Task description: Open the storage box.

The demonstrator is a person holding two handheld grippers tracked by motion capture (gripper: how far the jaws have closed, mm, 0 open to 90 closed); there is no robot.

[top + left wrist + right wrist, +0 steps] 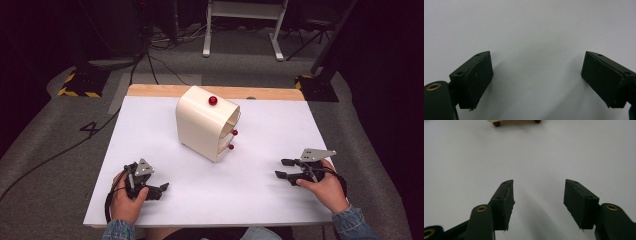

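Left gripper (159,190): jaws apart — empty, 7 o'clock of cabinet (202,125).
Right gripper (283,168): jaws apart — empty, 4 o'clock.

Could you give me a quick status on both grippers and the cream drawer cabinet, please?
Left gripper open, empty, low over the white table. Right gripper open, empty, apart from the cream cabinet. Cabinet mid-table, untouched, red knobs showing. Nothing between.
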